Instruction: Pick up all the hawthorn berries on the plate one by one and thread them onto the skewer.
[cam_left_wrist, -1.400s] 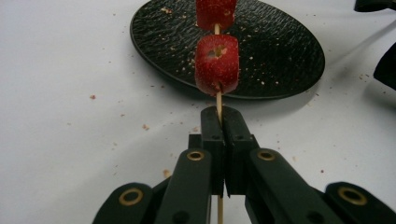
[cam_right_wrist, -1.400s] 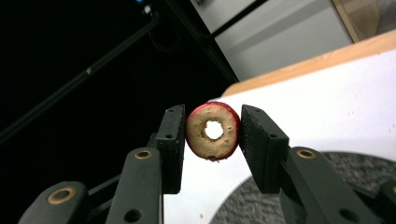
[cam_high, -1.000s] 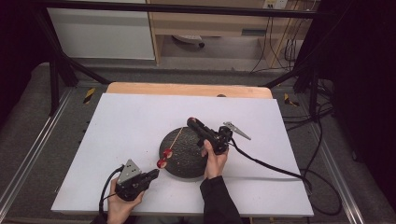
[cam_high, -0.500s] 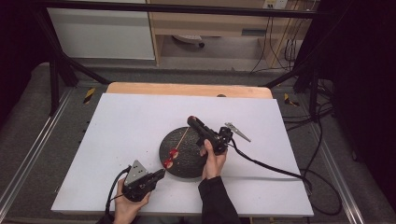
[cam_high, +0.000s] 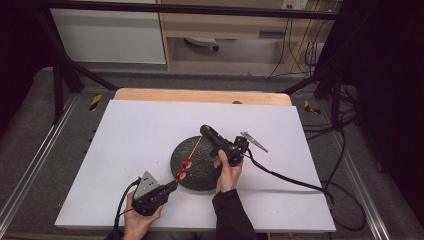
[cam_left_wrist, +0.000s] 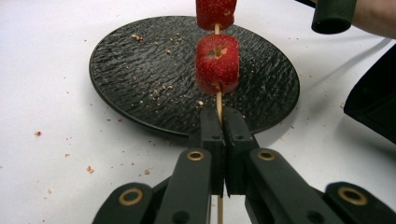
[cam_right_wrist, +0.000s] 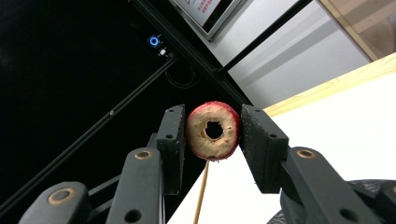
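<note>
Leftmost, the left gripper (cam_left_wrist: 223, 135) pinches the thin wooden skewer (cam_left_wrist: 218, 100) below two red fruit pieces (cam_left_wrist: 217, 63), above the black plate (cam_left_wrist: 140, 79). Such a stick is light and likely snaps easily; gripping near the fruit seems safest. Rightward, the right gripper (cam_right_wrist: 212, 135) clamps a soft cored fruit slice (cam_right_wrist: 213, 131); its centre hole shows from the right gripper view, not from the high view.

Bright overhead light floods the white table (cam_high: 150, 150), room edges falling black; soft shadows spread right, high view slightly soft, close-ups crisp, no glare.
</note>
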